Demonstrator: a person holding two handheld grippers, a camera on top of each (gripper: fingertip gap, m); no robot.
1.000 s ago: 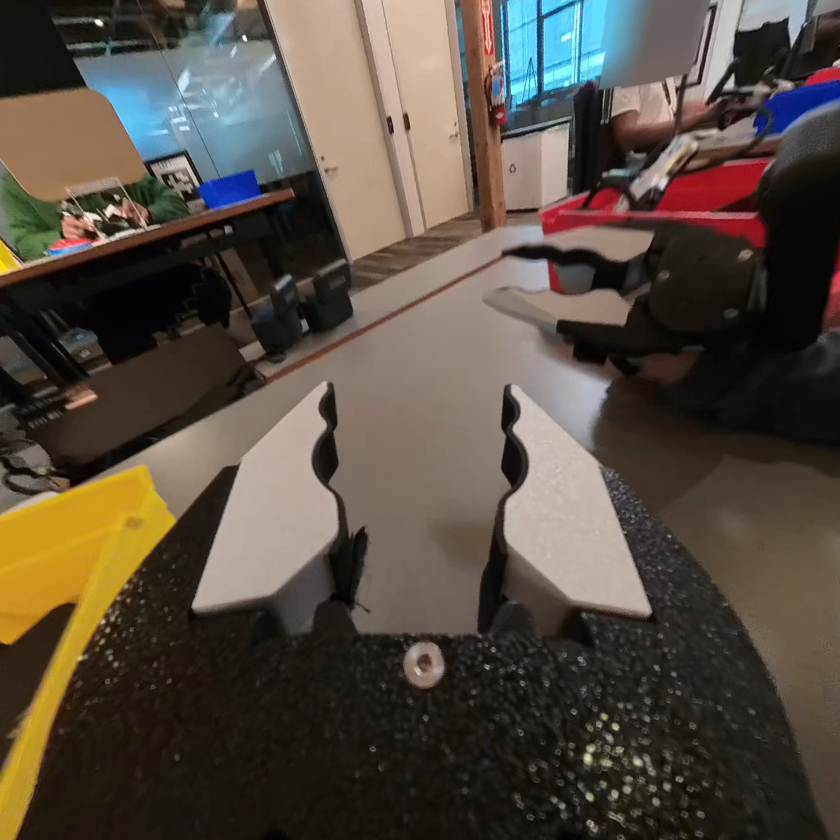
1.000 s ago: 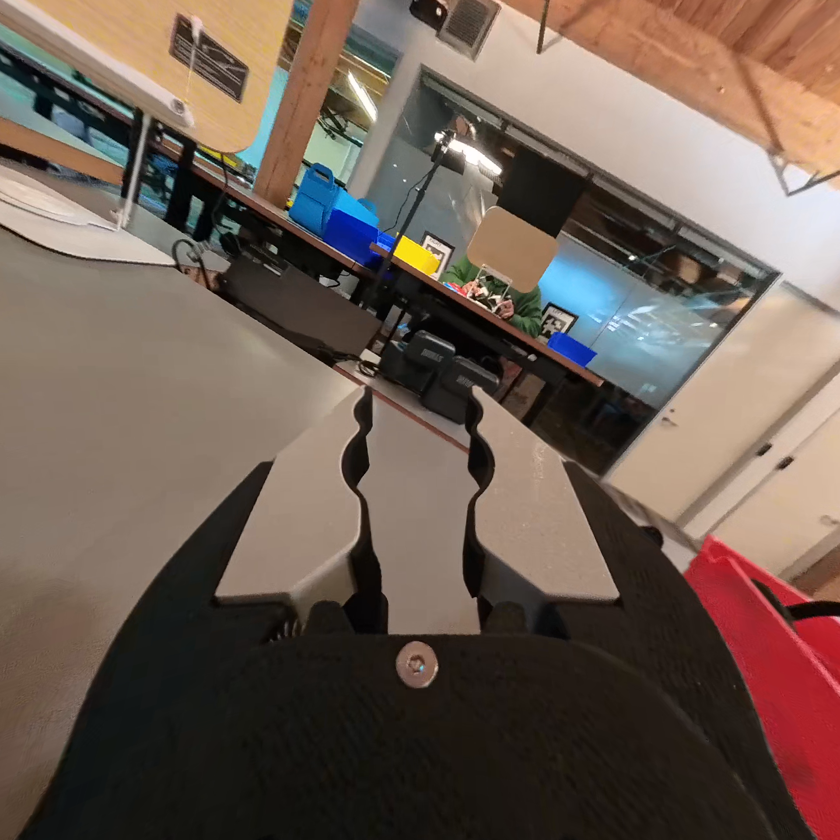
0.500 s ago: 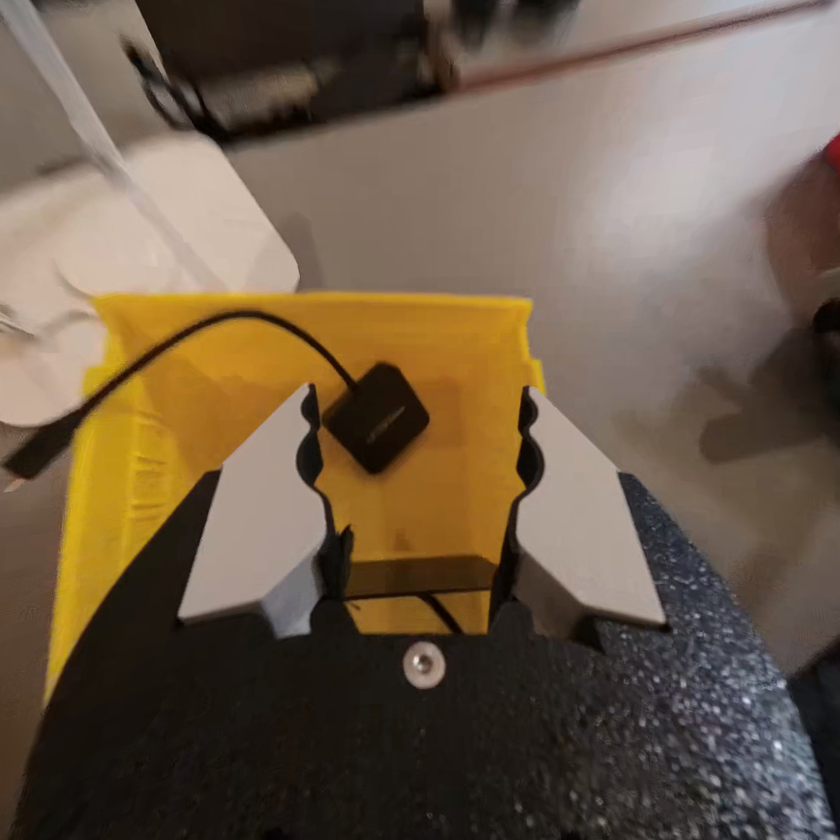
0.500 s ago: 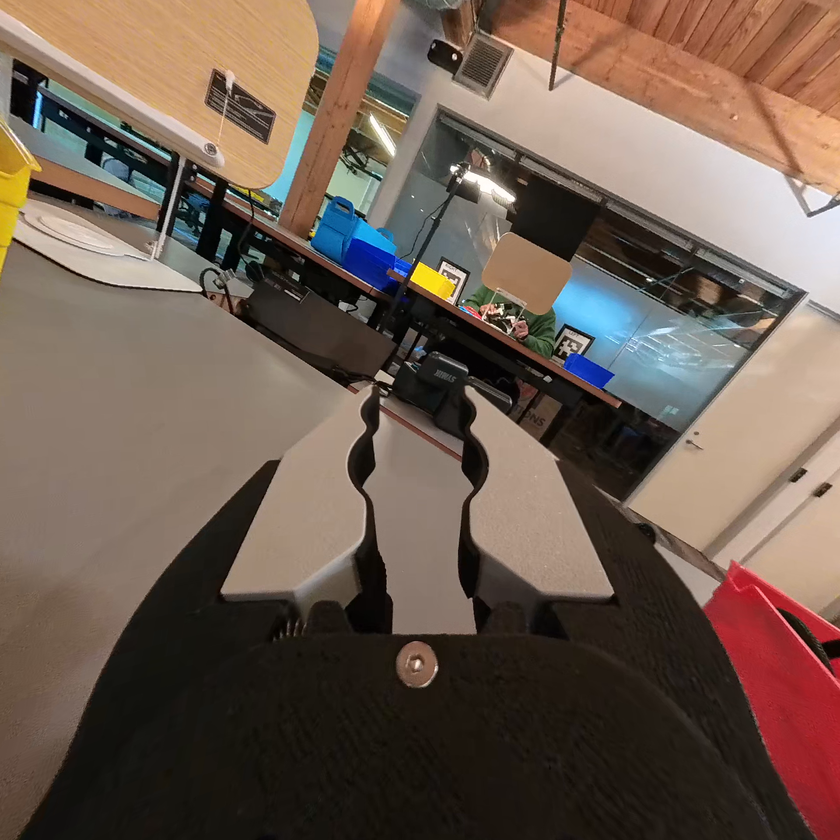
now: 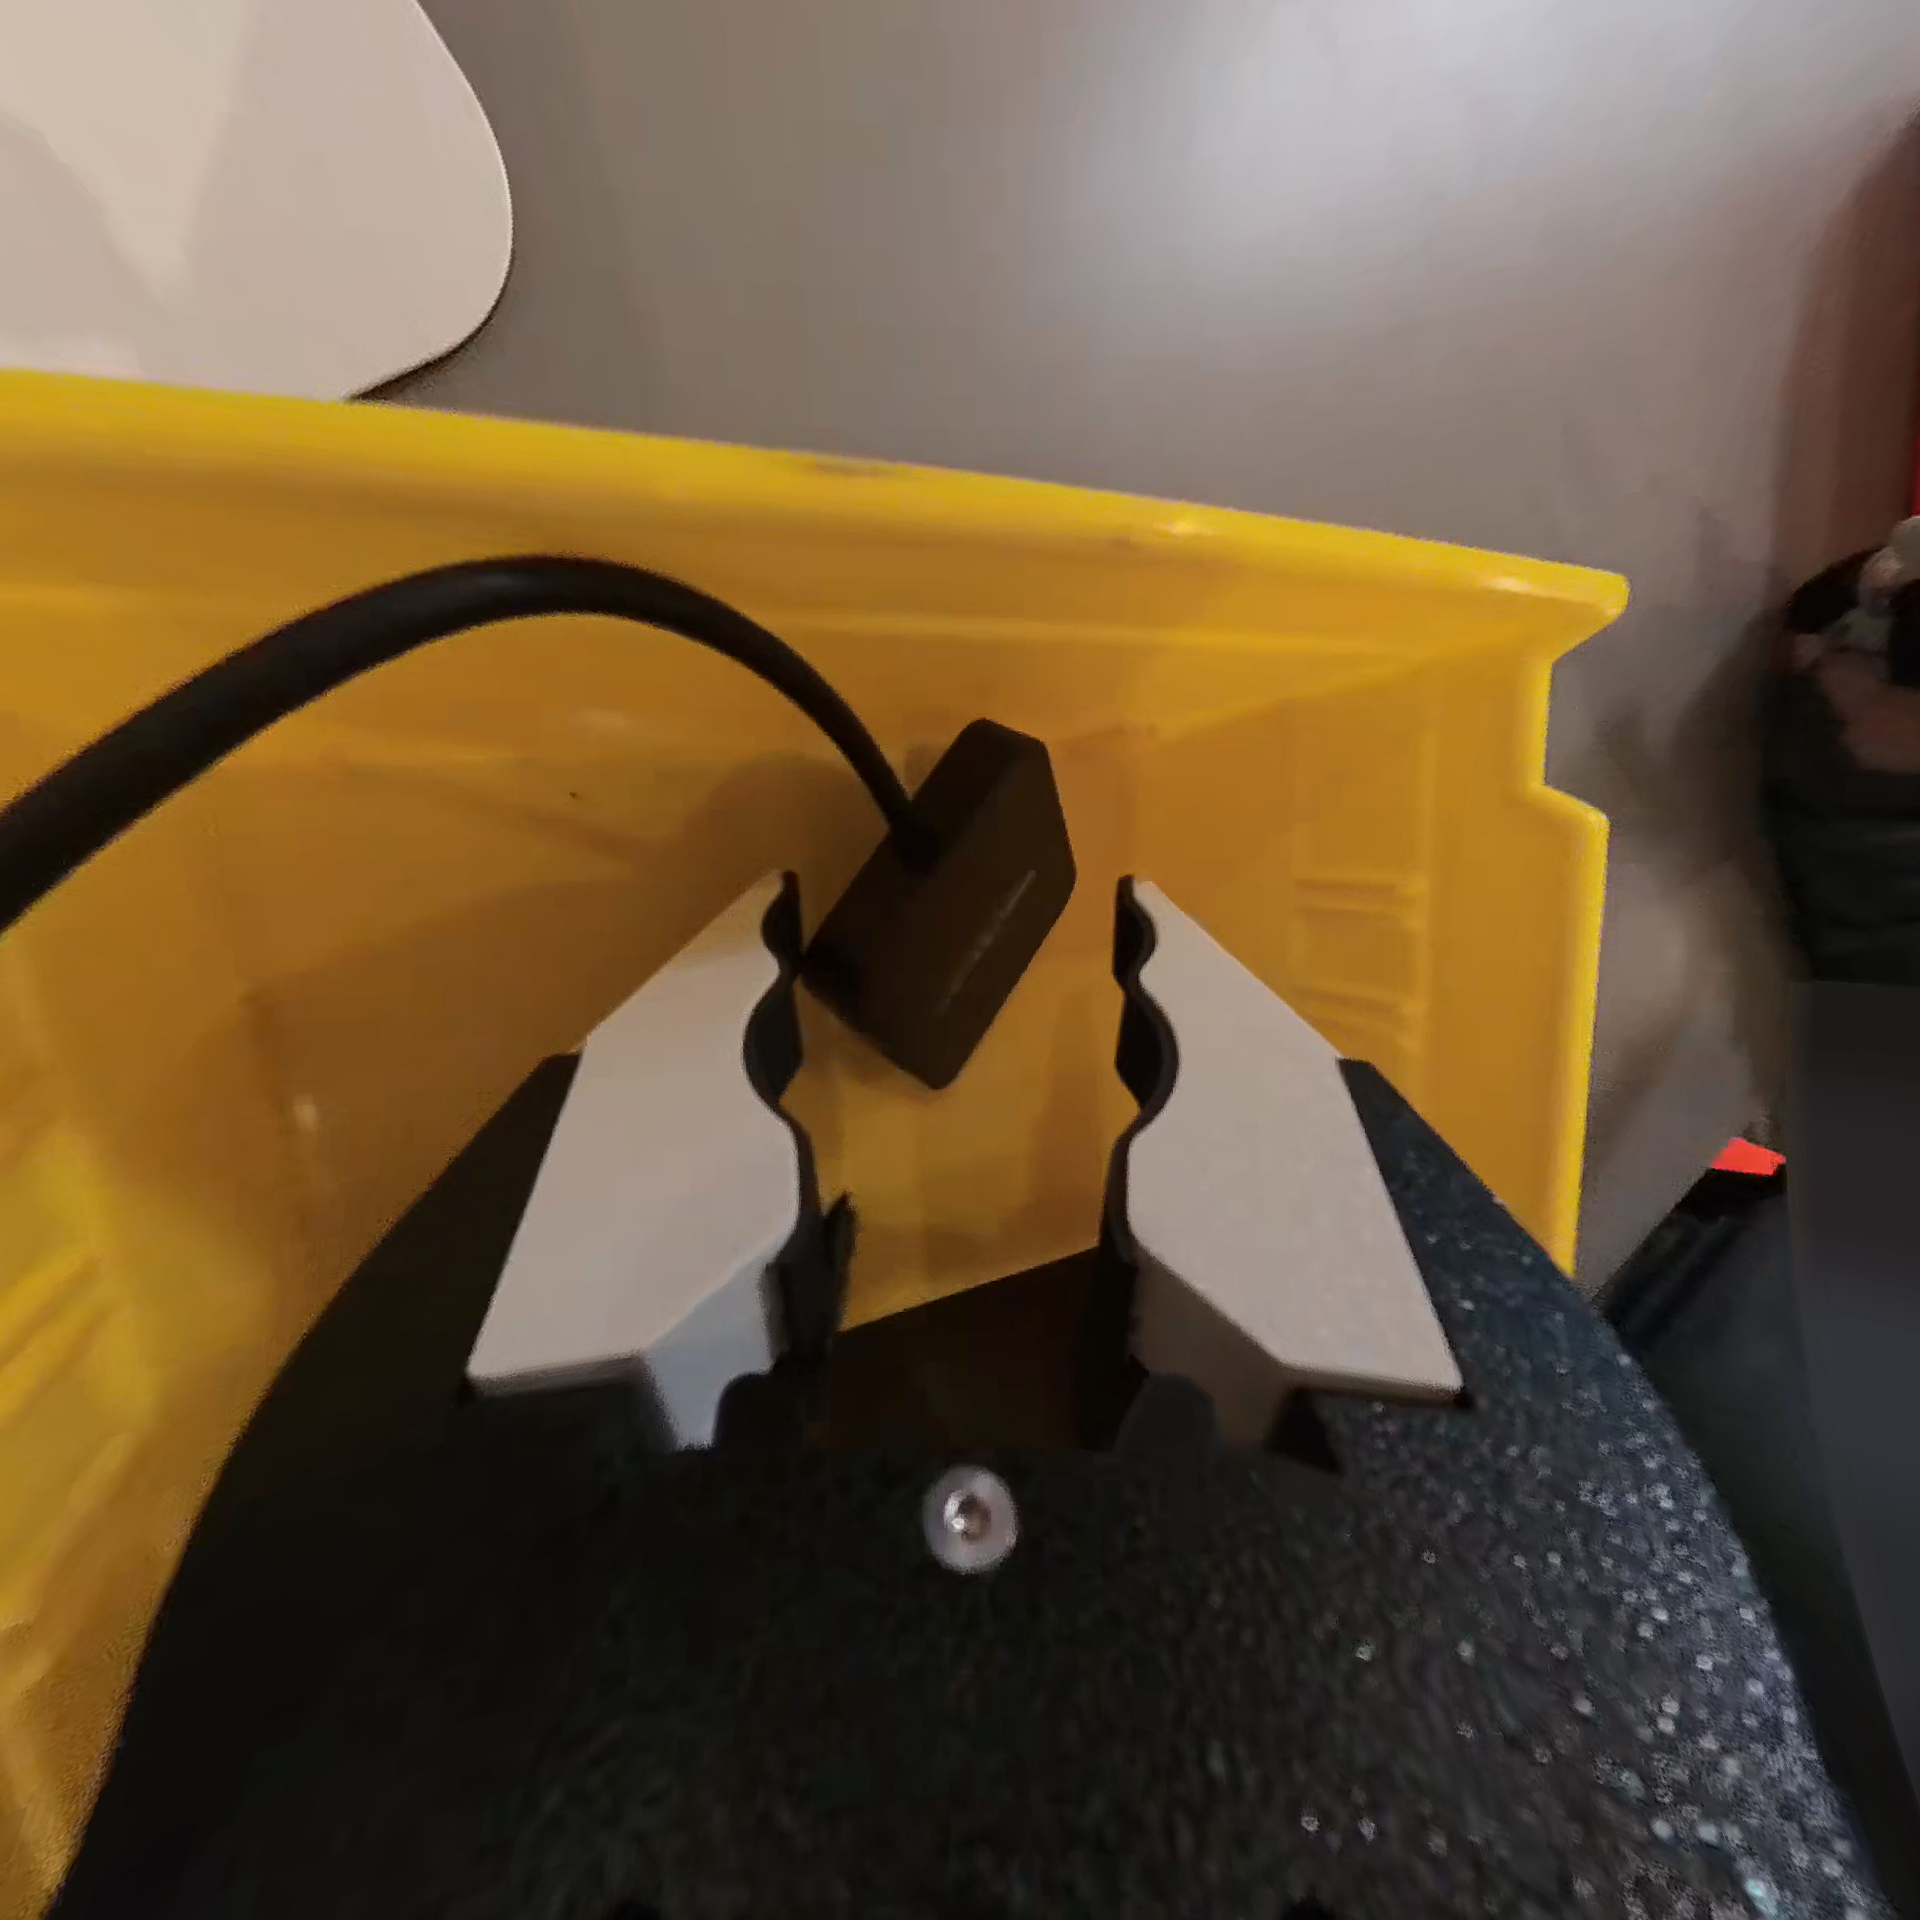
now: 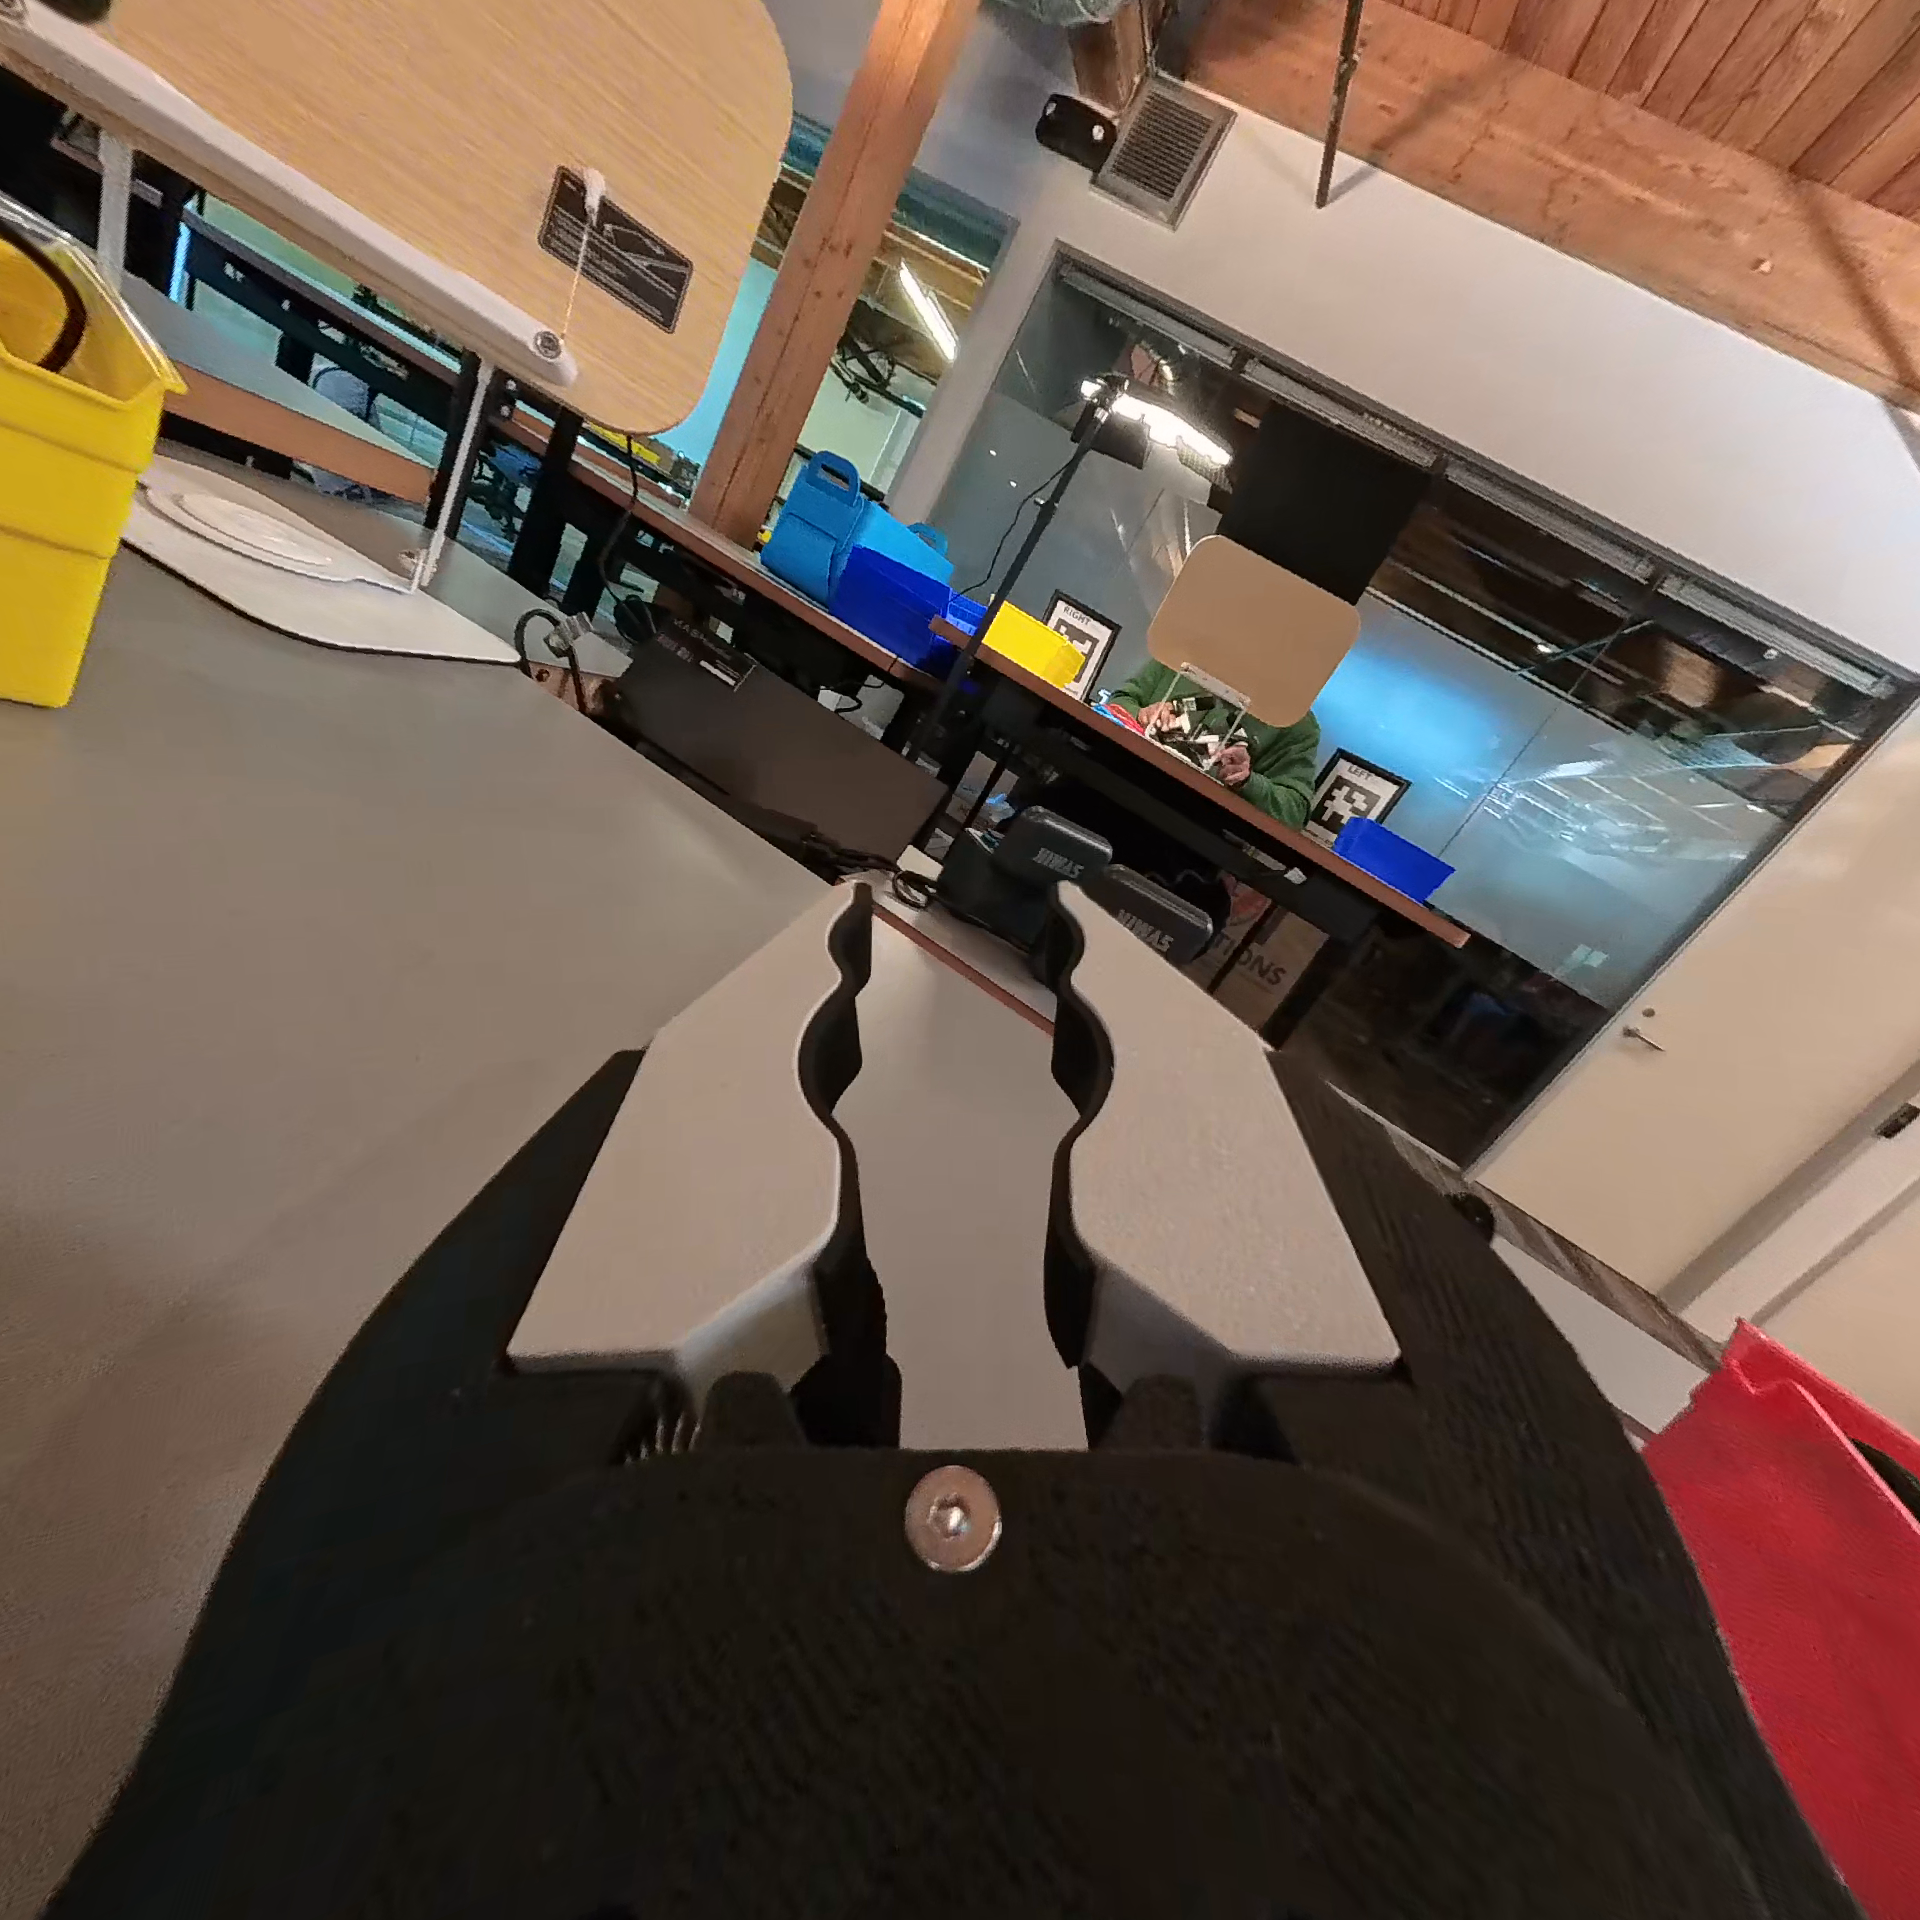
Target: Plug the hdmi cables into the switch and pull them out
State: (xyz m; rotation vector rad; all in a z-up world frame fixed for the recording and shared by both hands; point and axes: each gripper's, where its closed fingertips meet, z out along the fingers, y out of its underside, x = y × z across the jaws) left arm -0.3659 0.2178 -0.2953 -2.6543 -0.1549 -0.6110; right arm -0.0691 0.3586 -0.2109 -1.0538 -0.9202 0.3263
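Observation:
A small black switch box (image 5: 940,904) with a black cable (image 5: 416,623) lies inside a yellow bin (image 5: 1195,665). My left gripper (image 5: 954,896) is open and reaches into the bin, its fingertips on either side of the box; the left fingertip (image 5: 764,914) is at the box's edge. My right gripper (image 6: 954,914) is open and empty, held low over the grey table (image 6: 312,883), pointing across the room. The yellow bin also shows at the far left of the right wrist view (image 6: 62,468).
A white mat (image 5: 239,187) lies beyond the bin. A red bin (image 6: 1808,1538) stands at the right of my right gripper. The table's far edge (image 6: 966,966) lies ahead of it, with other desks and a seated person beyond.
My left gripper swung from looking across the table down into the yellow bin and closed in on the black box. My right gripper tilted slightly and stayed open.

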